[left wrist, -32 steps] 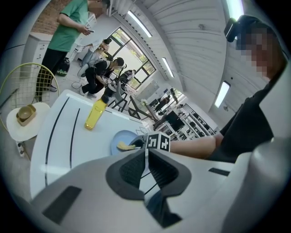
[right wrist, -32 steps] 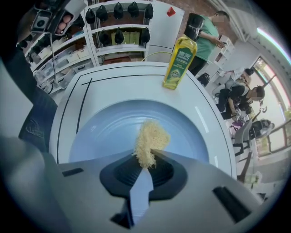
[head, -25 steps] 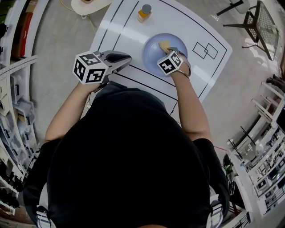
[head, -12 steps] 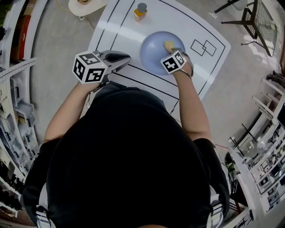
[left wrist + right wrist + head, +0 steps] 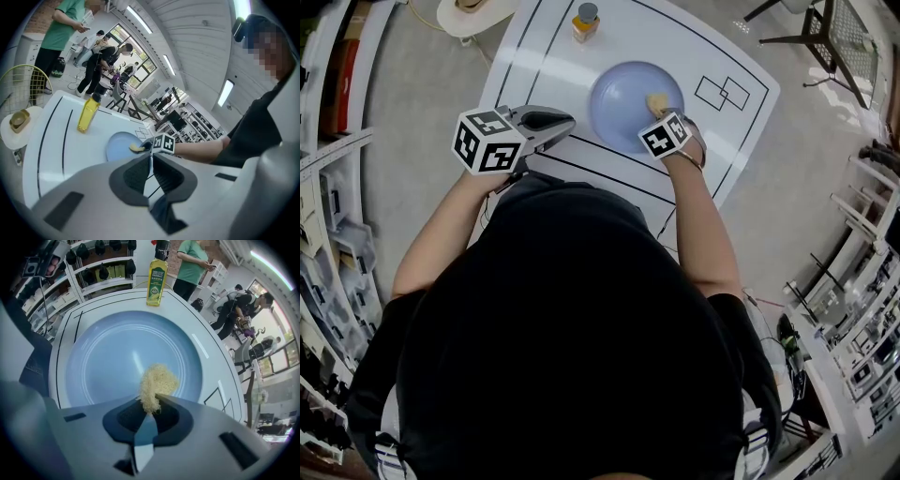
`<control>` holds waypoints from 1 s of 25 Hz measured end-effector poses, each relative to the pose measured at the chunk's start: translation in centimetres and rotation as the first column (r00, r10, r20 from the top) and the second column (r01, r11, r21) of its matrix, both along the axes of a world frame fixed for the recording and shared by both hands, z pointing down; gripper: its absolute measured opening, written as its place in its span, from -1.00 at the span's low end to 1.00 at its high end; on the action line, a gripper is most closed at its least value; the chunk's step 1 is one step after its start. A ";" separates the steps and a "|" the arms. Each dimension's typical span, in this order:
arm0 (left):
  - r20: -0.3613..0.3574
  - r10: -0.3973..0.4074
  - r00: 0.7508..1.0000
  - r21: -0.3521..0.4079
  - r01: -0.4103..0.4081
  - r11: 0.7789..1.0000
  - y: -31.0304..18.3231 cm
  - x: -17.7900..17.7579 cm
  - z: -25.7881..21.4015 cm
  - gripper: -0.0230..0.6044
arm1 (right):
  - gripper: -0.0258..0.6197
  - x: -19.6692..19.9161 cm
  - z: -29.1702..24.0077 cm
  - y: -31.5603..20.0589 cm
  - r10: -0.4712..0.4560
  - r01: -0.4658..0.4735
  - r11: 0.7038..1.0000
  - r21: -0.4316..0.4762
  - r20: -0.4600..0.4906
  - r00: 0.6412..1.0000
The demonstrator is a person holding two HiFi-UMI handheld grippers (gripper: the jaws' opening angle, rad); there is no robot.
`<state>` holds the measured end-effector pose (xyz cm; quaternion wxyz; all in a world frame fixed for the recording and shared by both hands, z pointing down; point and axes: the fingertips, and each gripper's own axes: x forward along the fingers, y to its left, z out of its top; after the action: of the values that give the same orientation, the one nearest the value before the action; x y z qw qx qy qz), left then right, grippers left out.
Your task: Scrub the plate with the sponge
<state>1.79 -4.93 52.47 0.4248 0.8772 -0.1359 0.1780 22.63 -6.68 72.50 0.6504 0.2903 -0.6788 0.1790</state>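
**Yellow sponge down on the blue plate: sweep wide, press lightly**

Clamped between the jaws of the right gripper (image 5: 152, 404) is a tuft of yellow fibrous sponge (image 5: 157, 383), with most of it sticking out ahead of the fingertips. It looks to be resting on the pale blue round plate (image 5: 112, 357), on the side nearest that gripper. The plate lies flat on the white table with black lines (image 5: 544, 56). A yellow bottle with a dark cap (image 5: 585, 21) stands apart from it at the far edge.

The left gripper (image 5: 151, 157) hangs over the table's near left side, well apart from the plate. Its jaws are pressed together with nothing between them, so nothing steadies the plate.

To scrub well, I would keep the grip firm so the sponge does not pull loose. Only the sponge should meet the glaze, never the hard fingertips. Strokes should circle from the well out to the far rim, since most of the plate's surface lies beyond the sponge. Pressure is best kept moderate and mostly downward, because a hard sideways push could slide the unheld plate toward the bottle.
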 end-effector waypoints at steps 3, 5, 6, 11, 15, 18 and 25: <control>-0.001 0.006 1.000 0.002 -0.006 1.000 0.3 0.1 -0.1 -0.84 | -0.82 0.0 0.0 0.9 0.023 -0.023 0.999 -0.023 0.000 1.000; -0.002 0.007 1.000 0.003 -0.007 1.000 0.3 0.1 -0.1 -0.84 | -0.82 0.0 0.0 1.5 0.031 -0.031 0.999 -0.041 -0.003 1.000; -0.002 0.006 1.000 0.004 -0.006 1.000 0.3 0.2 -0.1 -0.84 | -0.82 -0.1 0.0 1.7 0.032 -0.032 0.998 -0.049 -0.005 0.999; -0.007 0.008 1.000 0.008 -0.008 1.000 0.6 0.3 -0.4 -0.84 | -0.82 -0.3 0.0 2.8 0.036 -0.036 0.996 -0.082 -0.006 0.999; -0.007 0.007 1.000 0.008 -0.007 1.000 1.2 0.0 -0.5 -0.84 | -0.82 -0.8 0.0 3.9 0.031 -0.031 0.995 -0.099 -0.005 1.000; -0.006 0.005 1.000 0.009 -0.005 1.000 1.3 -0.2 -0.5 -0.84 | -0.82 -1.2 0.0 4.5 0.035 -0.034 0.993 -0.112 0.005 0.999; -0.007 0.014 1.000 0.006 -0.014 1.000 1.8 -0.3 -0.4 -0.84 | -0.82 -3.1 0.0 5.6 0.048 -0.041 0.990 -0.138 0.047 0.998</control>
<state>1.53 -3.13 52.12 0.4212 0.8801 -0.1287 0.1775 19.54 -1.08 72.54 0.6474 0.2555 -0.6742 0.2470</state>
